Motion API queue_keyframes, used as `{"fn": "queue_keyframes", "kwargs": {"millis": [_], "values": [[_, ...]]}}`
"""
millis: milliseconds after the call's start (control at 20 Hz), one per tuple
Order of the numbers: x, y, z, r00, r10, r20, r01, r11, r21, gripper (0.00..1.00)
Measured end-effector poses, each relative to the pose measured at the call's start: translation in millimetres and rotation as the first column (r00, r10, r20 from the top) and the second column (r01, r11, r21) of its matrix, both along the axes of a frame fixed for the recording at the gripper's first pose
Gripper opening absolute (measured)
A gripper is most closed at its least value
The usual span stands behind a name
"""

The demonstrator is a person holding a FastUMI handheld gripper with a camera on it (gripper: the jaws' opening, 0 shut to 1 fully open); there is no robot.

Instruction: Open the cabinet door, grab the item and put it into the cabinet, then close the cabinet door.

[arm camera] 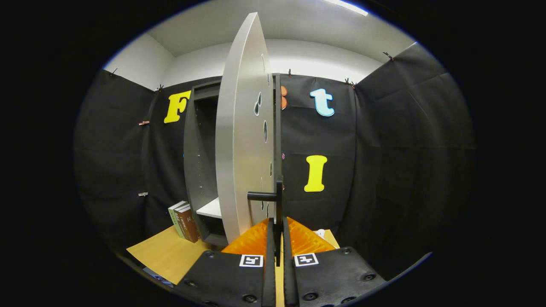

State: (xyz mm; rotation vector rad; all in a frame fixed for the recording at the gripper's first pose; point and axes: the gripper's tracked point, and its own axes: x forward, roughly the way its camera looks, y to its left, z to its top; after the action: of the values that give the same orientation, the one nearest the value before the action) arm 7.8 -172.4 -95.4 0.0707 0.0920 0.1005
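A dark cabinet (198,162) stands on a wooden table (164,253), and its pale grey door (243,140) is swung open toward me, seen almost edge-on. A black bar handle (273,197) sticks out of the door low down, with its vertical part running down between my fingers. My gripper (278,232) is shut on that handle, both fingers pressed against the thin bar. Inside the cabinet a white shelf (211,209) shows behind the door. Two books (184,221) stand upright against the cabinet's left side.
Black cloth walls close the booth on the left, back and right. The table's front edge runs just left of my fingers. The open door blocks most of the cabinet's opening from this angle.
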Motion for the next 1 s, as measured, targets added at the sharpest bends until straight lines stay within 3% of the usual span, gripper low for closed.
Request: {"fn": "queue_keyframes", "kwargs": {"millis": [250,450,800,1000], "values": [[-13,-4,16,0.999,-0.014,0.049,0.013,1.000,0.024,0.12],[-27,14,44,0.990,0.024,0.138,-0.025,1.000,0.005,0.12],[-31,78,21,0.982,0.177,0.069,-0.176,0.984,-0.019,0.12],[-13,105,-13,0.980,0.193,-0.036,-0.194,0.981,-0.021,0.15]]}}
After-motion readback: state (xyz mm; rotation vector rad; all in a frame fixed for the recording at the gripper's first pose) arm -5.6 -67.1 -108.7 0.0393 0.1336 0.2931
